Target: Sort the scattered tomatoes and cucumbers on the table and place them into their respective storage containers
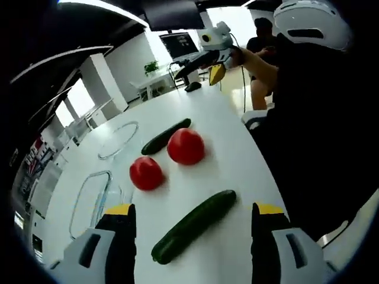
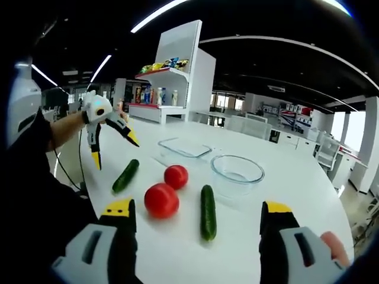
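White counter is carrying tomatoes and cucumbers mid-surface; I am holding both grippers' fingers released above them, since sorting is not yet begun.

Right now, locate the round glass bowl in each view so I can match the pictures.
Left gripper view: the round glass bowl lies left of centre, empty, to the left of the farther cucumber.
Right gripper view: the round glass bowl stands right of centre, empty.
Shared landmark: the rectangular glass container, next to the bowl in both views.
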